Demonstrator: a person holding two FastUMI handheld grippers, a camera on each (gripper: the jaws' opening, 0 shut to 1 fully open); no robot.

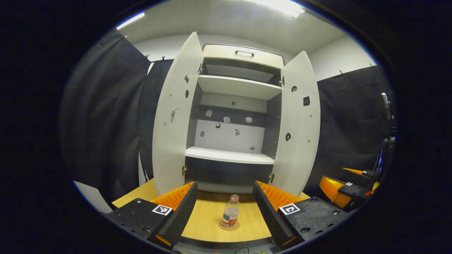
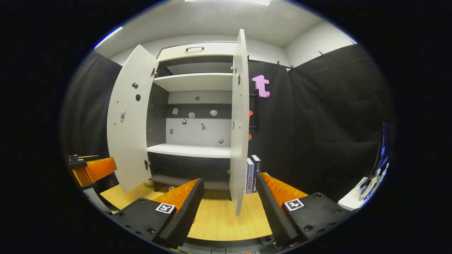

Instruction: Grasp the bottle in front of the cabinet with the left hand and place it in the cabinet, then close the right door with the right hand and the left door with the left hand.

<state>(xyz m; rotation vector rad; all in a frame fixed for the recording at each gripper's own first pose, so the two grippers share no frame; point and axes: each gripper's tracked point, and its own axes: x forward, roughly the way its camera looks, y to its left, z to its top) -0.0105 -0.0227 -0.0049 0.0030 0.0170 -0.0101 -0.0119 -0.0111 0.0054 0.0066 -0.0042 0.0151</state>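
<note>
One bottle (image 1: 231, 212), upright on a round coaster (image 1: 229, 225) on the wooden table (image 1: 208, 225), at 12 o'clock from the left gripper (image 1: 226, 218), between its wide-spread fingers, untouched. One cabinet (image 1: 233, 116), two doors ajar: left door (image 1: 174, 120), right door (image 1: 298, 123). Right gripper (image 2: 227, 211) spread wide, empty, right door's edge at 12 o'clock. Two books (image 2: 253, 173) at 1 o'clock. Bottle label unreadable.

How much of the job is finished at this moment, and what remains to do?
Nothing looks done yet. The bottle stands upright on the table in front of the cabinet, between the open fingers of the left gripper, not grasped. The left door and right door both stand open. The right gripper is open, facing the right door's edge. Grasping, placing and closing both doors remain.
</note>
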